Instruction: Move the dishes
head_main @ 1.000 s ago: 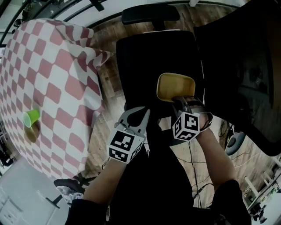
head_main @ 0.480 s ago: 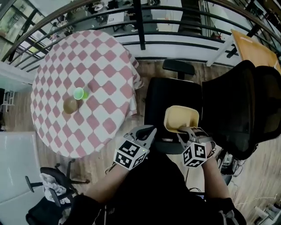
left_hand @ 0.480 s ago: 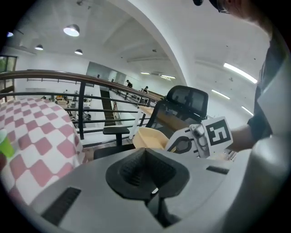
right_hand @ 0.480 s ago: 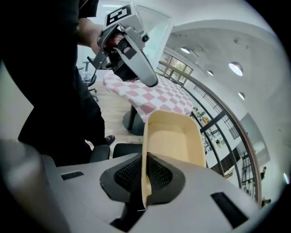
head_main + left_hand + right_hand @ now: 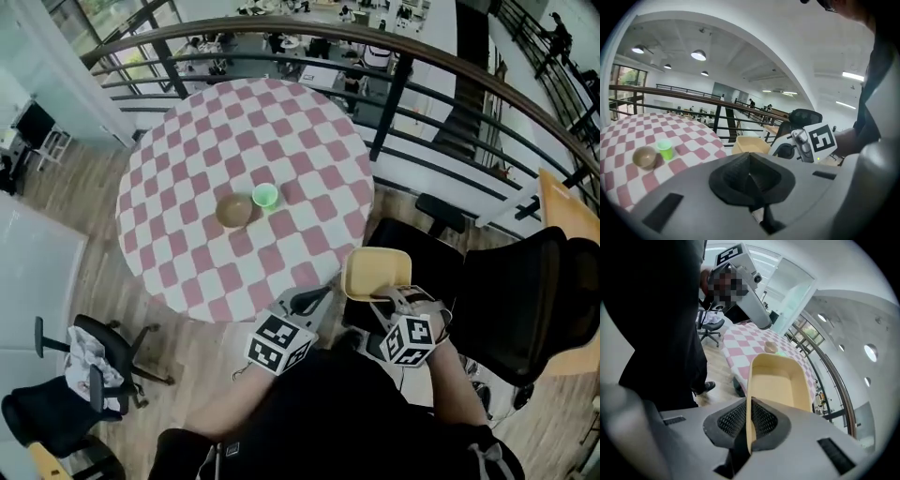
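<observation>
Carriage of the yellow dish (image 5: 377,272) looks to be the step in hand: the right claw (image 5: 749,422) is clamped on its near rim wall, 1 jaw inside and 1 outside, holding it in the air just beside the edge of the round checked surface (image 5: 178,169). The left claw (image 5: 750,177) is pressed together with nothing in it. Next, I judge, the dish must be brought over the cloth and set down on a bare patch apart from the brown bowl (image 5: 233,210) and green cup (image 5: 265,195) before the jaws let go.
</observation>
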Demonstrator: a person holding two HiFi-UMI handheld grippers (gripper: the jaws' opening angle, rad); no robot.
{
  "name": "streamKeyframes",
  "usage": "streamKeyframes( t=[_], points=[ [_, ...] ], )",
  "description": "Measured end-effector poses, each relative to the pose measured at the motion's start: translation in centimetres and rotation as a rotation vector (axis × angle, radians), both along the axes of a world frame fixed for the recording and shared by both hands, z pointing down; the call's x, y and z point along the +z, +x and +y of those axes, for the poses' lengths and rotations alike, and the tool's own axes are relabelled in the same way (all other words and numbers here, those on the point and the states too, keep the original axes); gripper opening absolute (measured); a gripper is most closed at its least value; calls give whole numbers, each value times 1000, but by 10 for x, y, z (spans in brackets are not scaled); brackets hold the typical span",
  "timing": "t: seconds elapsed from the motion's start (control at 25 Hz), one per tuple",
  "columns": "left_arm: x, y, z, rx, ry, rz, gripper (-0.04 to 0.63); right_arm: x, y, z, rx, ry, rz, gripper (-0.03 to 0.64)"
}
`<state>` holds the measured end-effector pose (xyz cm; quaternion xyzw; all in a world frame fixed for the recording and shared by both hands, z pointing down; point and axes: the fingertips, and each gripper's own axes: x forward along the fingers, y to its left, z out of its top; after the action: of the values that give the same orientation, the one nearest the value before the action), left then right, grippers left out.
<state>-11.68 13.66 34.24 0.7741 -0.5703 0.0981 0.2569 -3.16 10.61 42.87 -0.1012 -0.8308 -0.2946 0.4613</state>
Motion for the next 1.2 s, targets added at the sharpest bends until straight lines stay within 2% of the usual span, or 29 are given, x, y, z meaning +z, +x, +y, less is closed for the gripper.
streamKeyframes(
  t=[0.24,0.48,0.76,1.2],
  points=[
    [-15,-106,43,-131,61,-22,5,-7,-108,29,-105,10,-2,32],
    [-10,-183,77,-245,45,-22,3,-3,-164,37,-151,12,26,32],
    [0,-214,76,-344,28,33,3,4,-181,-7,-190,38,107,32],
    [8,-231,7,-475,-38,29,3,45,-209,-103,-382,31,177,32]
  ],
)
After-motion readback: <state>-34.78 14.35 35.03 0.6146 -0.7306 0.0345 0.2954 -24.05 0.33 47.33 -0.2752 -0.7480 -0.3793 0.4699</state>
